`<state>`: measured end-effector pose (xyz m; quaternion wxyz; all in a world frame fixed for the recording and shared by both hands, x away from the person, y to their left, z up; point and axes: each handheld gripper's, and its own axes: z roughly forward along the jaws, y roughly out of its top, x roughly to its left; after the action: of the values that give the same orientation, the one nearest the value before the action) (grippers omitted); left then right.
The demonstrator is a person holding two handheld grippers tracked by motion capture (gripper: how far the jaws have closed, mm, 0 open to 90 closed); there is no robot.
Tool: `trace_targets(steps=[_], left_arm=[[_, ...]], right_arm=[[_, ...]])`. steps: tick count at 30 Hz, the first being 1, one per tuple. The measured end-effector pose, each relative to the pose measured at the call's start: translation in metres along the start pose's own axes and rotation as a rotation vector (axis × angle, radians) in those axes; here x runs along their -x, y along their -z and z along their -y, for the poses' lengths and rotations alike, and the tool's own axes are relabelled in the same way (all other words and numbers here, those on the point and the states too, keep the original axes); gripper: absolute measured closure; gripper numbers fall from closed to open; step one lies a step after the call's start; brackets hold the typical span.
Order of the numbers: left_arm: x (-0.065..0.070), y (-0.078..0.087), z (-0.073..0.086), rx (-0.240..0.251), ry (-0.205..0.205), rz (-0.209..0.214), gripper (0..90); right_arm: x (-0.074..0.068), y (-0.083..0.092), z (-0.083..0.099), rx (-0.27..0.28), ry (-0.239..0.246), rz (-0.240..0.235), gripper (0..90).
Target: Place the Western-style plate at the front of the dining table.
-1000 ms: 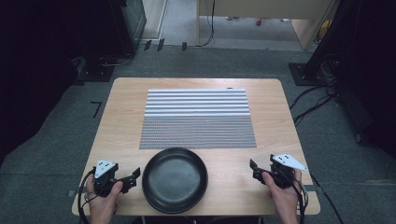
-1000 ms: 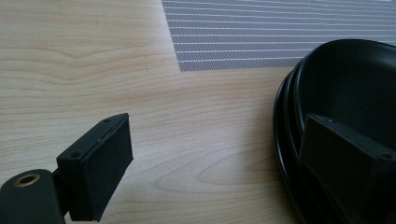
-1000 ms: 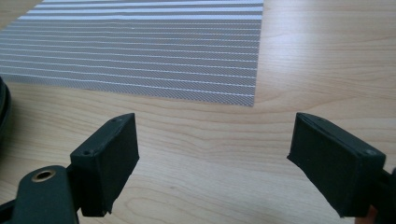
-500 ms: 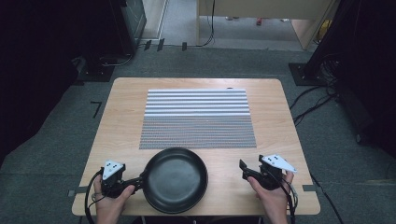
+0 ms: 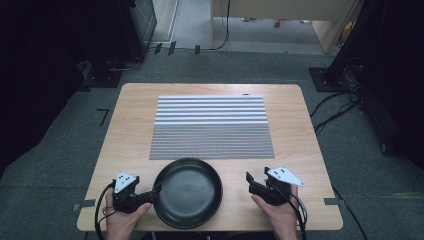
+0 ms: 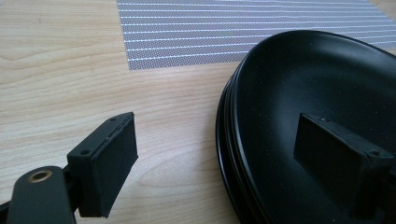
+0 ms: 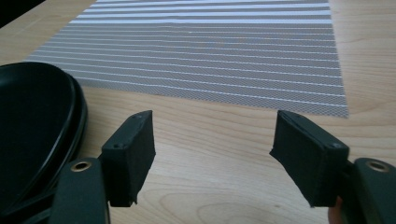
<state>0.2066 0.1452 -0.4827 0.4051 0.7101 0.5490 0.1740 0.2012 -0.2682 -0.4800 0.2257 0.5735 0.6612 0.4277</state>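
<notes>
On the near edge of the worktop (image 5: 130,130), pale wood with a visible grain, sits a round black pan (image 5: 187,192), shallow, smooth and faintly glossy, its rim stepped in ridges as the left gripper view shows (image 6: 233,140). Behind it lies a rectangular mat (image 5: 211,127), a fine grey woven mesh crossed by thin white stripes that grow denser toward the far side; the pan's far rim just overlaps the mat's near edge.

The left hand-held gripper (image 5: 152,192) is spread wide at the pan's left side: in its own view one matte black block-shaped jaw stands over the bare wood and the other over the pan's inside, with the rim between them; whether either pad touches the pan cannot be told. The right hand-held gripper (image 5: 248,179) hovers just right of the pan, apart from it, its jaws wide and empty (image 7: 212,149), with wood and mat between them.

Both hands are cut off by the bottom edge of the high view, and the pan's near rim reaches the worktop's edge. Dark surroundings beyond the grey floor are hard to make out
</notes>
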Motion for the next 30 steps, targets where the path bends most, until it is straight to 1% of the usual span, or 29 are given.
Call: trace_targets(steps=[1, 2, 4, 7, 8, 13, 15, 18, 21, 23, 25, 28, 30], left_arm=[[0.000, 0.000, 0.000, -0.002, 0.000, 0.003, 13.3], [0.001, 0.000, 0.000, -0.005, 0.001, 0.007, 13.5], [0.002, -0.001, 0.001, -0.007, 0.003, 0.013, 13.8], [0.005, -0.002, 0.001, -0.016, 0.001, 0.023, 14.4], [0.005, -0.003, 0.002, -0.017, 0.003, 0.026, 14.4], [0.008, -0.002, 0.002, -0.019, 0.003, 0.041, 15.4], [0.010, -0.002, 0.003, -0.021, 0.001, 0.048, 15.4], [0.011, -0.003, 0.004, -0.026, 0.000, 0.054, 15.5], [0.013, -0.003, 0.004, -0.024, 0.000, 0.054, 18.7], [0.013, -0.002, 0.004, -0.022, 0.001, 0.056, 20.6], [0.012, -0.002, 0.004, -0.023, 0.010, 0.058, 23.2], [0.011, -0.002, 0.004, -0.021, 0.016, 0.062, 24.7], [0.012, -0.002, 0.004, -0.023, 0.016, 0.065, 26.3]], right_arm=[[-0.001, 0.000, 0.000, 0.000, 0.002, -0.008, 32.9], [-0.002, -0.001, 0.001, 0.001, -0.001, -0.019, 37.4], [-0.003, 0.000, 0.001, 0.012, -0.018, -0.053, 44.8], [-0.005, -0.002, 0.002, -0.004, -0.023, -0.109, 48.2], [-0.007, -0.003, 0.002, -0.010, -0.022, -0.118, 49.2], [-0.020, -0.004, 0.005, -0.015, 0.017, -0.127, 54.4], [-0.024, -0.006, 0.005, -0.012, 0.015, -0.142, 55.3], [-0.029, -0.009, 0.005, -0.026, 0.022, -0.145, 56.7], [-0.036, -0.012, 0.005, -0.044, 0.024, -0.154, 58.5], [-0.039, -0.013, 0.005, -0.049, 0.017, -0.163, 61.6], [-0.042, -0.015, 0.005, -0.053, 0.003, -0.183, 65.1], [-0.047, -0.017, 0.003, -0.087, -0.009, -0.209, 65.8], [-0.050, -0.019, 0.003, -0.095, -0.014, -0.220, 65.8]])
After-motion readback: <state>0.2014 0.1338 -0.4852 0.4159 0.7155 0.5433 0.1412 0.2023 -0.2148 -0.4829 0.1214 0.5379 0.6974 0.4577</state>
